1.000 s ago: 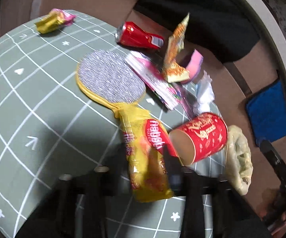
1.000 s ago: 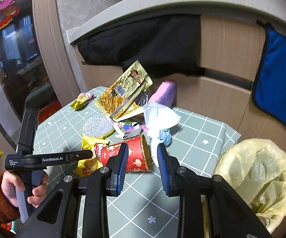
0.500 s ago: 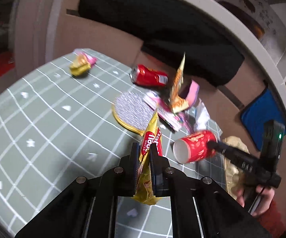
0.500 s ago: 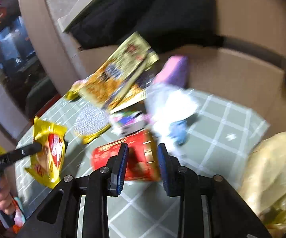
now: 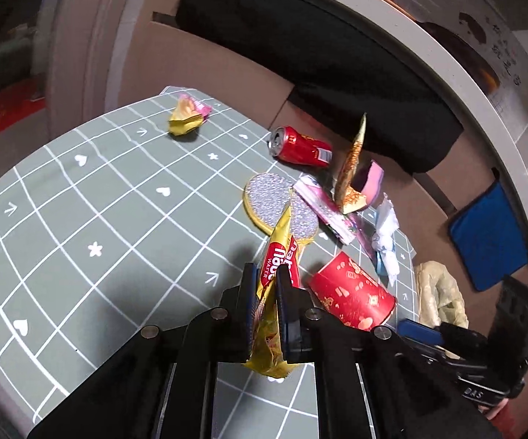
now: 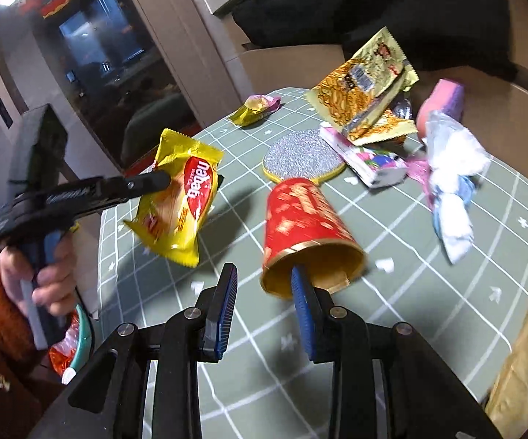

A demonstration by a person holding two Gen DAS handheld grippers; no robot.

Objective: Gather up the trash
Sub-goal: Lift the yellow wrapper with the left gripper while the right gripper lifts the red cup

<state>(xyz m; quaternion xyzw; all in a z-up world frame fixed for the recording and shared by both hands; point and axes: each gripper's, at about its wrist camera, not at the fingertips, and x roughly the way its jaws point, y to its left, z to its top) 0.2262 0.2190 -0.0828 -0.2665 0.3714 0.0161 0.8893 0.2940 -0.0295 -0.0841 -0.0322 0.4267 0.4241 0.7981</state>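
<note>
My left gripper (image 5: 267, 281) is shut on a yellow wafer wrapper (image 5: 274, 256) and holds it in the air above the green grid tablecloth (image 5: 99, 219). The right wrist view shows the same wrapper (image 6: 179, 201) hanging from the left gripper (image 6: 165, 181). A red paper cup (image 6: 300, 216) lies on its side with its mouth toward my right gripper (image 6: 262, 274). That gripper is open: one finger (image 6: 298, 285) reaches into the cup's mouth and the other stands outside, clear of the rim. The cup (image 5: 351, 292) lies just right of the held wrapper.
More litter lies beyond: a red can (image 5: 300, 146), a yellow-pink wrapper (image 5: 188, 119), a glittery round pad (image 5: 278, 205), a noodle packet (image 6: 366, 91), a pink box (image 6: 366, 161), a pink sponge (image 6: 443, 98), crumpled tissue (image 6: 450, 168). A yellow bag (image 6: 527, 347) hangs right; a teal-rimmed bin (image 6: 81, 333) sits lower left.
My left gripper shut on the yellow wrapper and lifted it off the table. My right gripper dropped toward the red cup, which now points its mouth at it, and slid one finger inside.
</note>
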